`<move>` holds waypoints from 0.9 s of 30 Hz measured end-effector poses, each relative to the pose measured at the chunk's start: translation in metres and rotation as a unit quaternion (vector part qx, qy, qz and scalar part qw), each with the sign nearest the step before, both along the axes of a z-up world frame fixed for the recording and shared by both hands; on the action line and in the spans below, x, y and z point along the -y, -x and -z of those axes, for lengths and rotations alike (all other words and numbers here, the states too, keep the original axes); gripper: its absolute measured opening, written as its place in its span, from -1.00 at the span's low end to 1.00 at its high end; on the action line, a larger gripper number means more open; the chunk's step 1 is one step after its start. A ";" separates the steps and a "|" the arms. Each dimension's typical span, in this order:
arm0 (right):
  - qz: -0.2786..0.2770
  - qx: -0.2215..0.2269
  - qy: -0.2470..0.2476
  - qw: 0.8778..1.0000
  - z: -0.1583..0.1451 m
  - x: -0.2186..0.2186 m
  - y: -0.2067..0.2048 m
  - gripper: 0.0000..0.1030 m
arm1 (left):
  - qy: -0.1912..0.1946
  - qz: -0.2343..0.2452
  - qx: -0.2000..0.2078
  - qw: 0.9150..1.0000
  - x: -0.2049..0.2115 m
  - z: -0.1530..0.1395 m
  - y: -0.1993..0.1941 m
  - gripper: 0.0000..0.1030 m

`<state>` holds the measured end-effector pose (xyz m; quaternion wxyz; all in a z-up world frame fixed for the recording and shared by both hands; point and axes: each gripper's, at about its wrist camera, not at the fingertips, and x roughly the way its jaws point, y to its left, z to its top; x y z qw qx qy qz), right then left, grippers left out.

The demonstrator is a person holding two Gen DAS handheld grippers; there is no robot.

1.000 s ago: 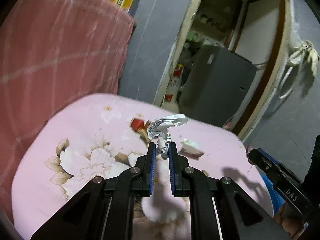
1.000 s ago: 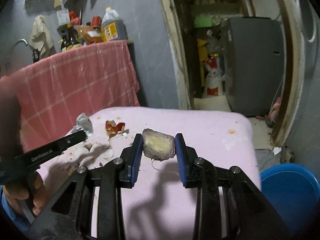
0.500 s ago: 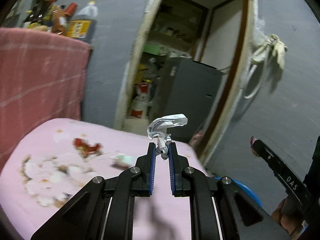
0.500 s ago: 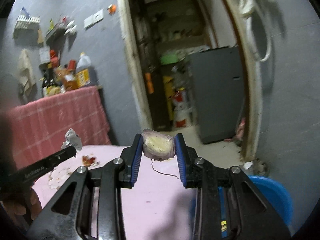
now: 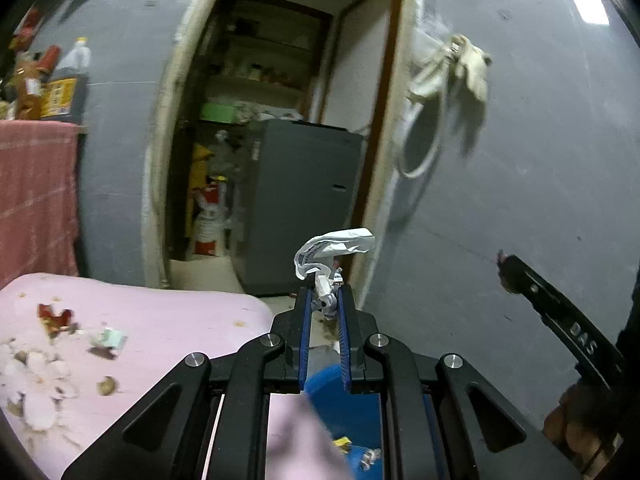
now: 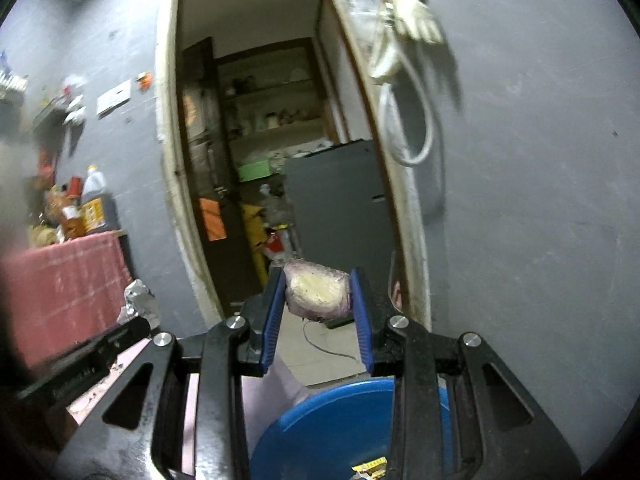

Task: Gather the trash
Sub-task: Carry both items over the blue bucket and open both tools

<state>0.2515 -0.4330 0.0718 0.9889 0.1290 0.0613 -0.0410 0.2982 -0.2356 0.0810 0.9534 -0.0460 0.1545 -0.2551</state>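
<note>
Above the blue bin (image 6: pixel 332 420), the right hand-held gripper (image 6: pixel 318 300) clamps a purple-skinned food scrap (image 6: pixel 316 292). Beside the pink table (image 5: pixel 168 320), the left hand-held gripper (image 5: pixel 323 304) pinches a crumpled white wrapper (image 5: pixel 332 248) over the bin.

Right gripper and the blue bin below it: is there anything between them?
Nothing solid. In the right wrist view the right gripper holds a food scrap, and only its thin string dangles above the blue bin.

A cramped home kitchen: grey fridge (image 5: pixel 296 204) through the doorway (image 6: pixel 256 140), oil bottle (image 6: pixel 98 204) on a pink-clothed counter (image 6: pixel 60 280), pantry shelves (image 6: pixel 276 108) behind.
</note>
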 end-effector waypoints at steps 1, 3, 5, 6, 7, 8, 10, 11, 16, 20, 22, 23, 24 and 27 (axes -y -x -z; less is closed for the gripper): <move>0.007 -0.006 -0.004 1.000 0.002 0.006 -0.001 -0.37 | -0.005 0.007 -0.002 1.000 0.007 0.002 -0.001 -0.81; 0.017 -0.020 -0.015 1.000 0.007 0.015 -0.003 -0.37 | -0.016 0.019 -0.010 1.000 0.020 0.005 -0.003 -0.81; 0.020 -0.036 -0.029 0.999 0.013 0.024 -0.007 -0.37 | -0.022 0.031 -0.021 0.999 0.029 0.009 -0.006 -0.81; 0.021 -0.042 -0.035 0.998 0.016 0.027 -0.008 -0.37 | -0.024 0.037 -0.029 0.999 0.034 0.011 -0.008 -0.81; 0.022 -0.052 -0.047 0.997 0.019 0.032 -0.011 -0.37 | -0.024 0.042 -0.039 0.998 0.038 0.013 -0.010 -0.81; 0.022 -0.058 -0.054 0.997 0.022 0.035 -0.013 -0.37 | -0.025 0.047 -0.049 0.997 0.041 0.016 -0.013 -0.81; 0.020 -0.079 -0.072 0.994 0.029 0.042 -0.019 -0.37 | -0.026 0.055 -0.075 0.995 0.047 0.022 -0.019 -0.81; 0.020 -0.086 -0.076 0.993 0.031 0.043 -0.021 -0.37 | -0.028 0.059 -0.088 0.994 0.051 0.026 -0.023 -0.81; 0.012 -0.126 -0.100 0.987 0.044 0.048 -0.036 -0.36 | -0.056 0.065 -0.138 0.987 0.068 0.045 -0.040 -0.81; 0.001 -0.149 -0.121 0.981 0.053 0.053 -0.047 -0.34 | -0.063 0.064 -0.160 0.983 0.073 0.059 -0.047 -0.80; 0.000 -0.165 -0.127 0.978 0.058 0.055 -0.054 -0.33 | -0.070 0.064 -0.170 0.981 0.075 0.067 -0.048 -0.79; -0.001 -0.174 -0.132 0.976 0.061 0.056 -0.057 -0.32 | -0.071 0.064 -0.178 0.979 0.075 0.071 -0.049 -0.79; -0.003 -0.180 -0.135 0.974 0.063 0.057 -0.060 -0.32 | -0.072 0.065 -0.186 0.978 0.075 0.074 -0.052 -0.78; -0.006 -0.192 -0.140 0.971 0.067 0.057 -0.067 -0.31 | -0.071 0.064 -0.210 0.973 0.074 0.080 -0.059 -0.68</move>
